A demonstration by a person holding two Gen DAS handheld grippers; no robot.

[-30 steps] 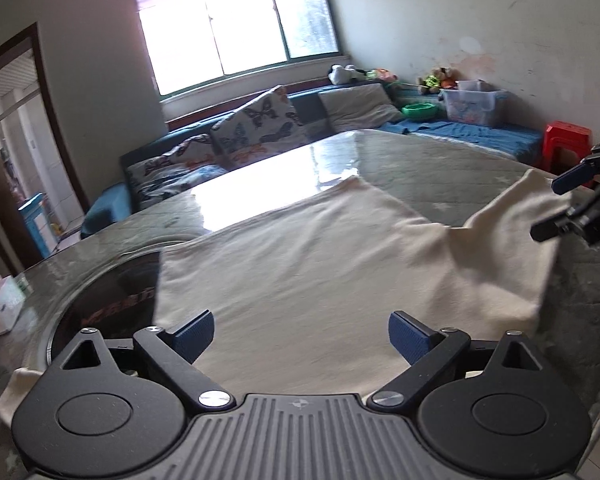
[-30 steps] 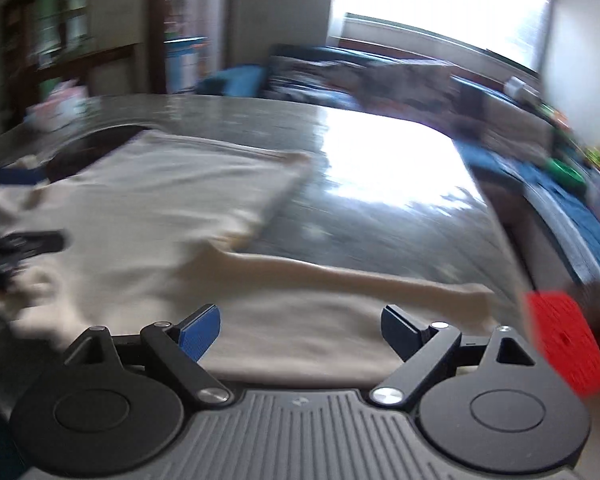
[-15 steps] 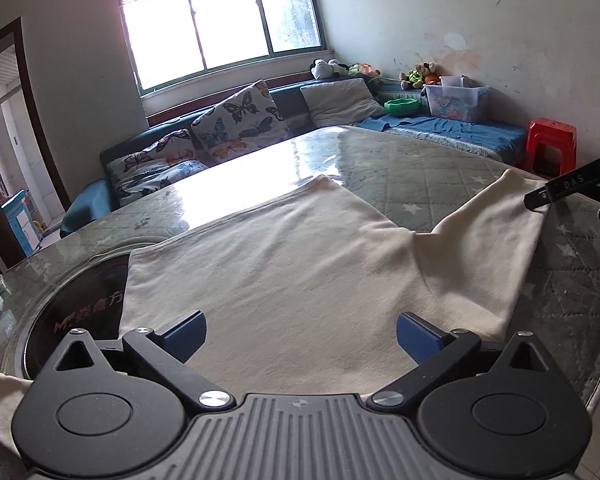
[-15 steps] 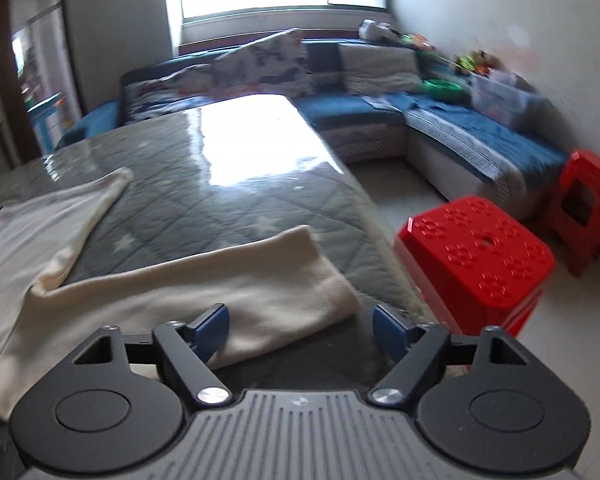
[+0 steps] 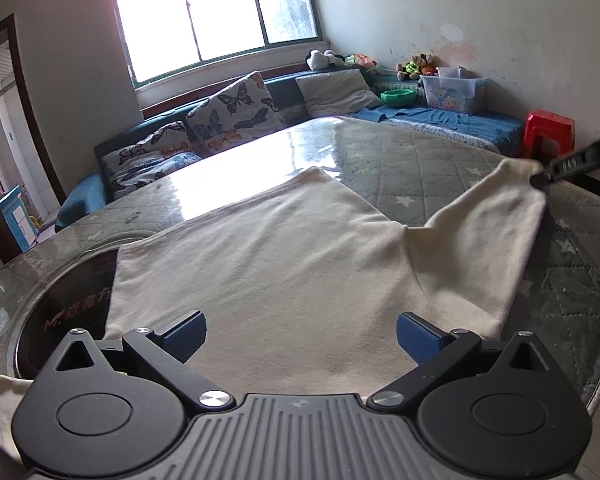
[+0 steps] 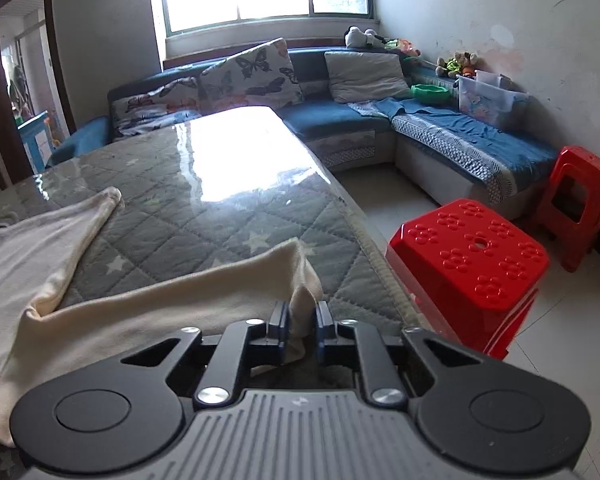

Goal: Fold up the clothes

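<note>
Right gripper (image 6: 302, 322) now clamped on sleeve end (image 6: 300, 280) of cream shirt (image 5: 284, 264), jaws apart half a second back. Left gripper (image 5: 300, 336) wide apart, empty, over shirt spread on surface (image 6: 204, 224). Sleeve fold probably next.

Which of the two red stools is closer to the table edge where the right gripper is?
The low red stool with the flower-dimpled top, right beside the table; the taller red stool stands back by the sofa.

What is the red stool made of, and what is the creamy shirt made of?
The red stool looks like moulded plastic: glossy, with raised dots and a centre hole. The cream shirt looks like soft knit cotton, matte, draping and bunching where the right gripper pinches its sleeve.
</note>
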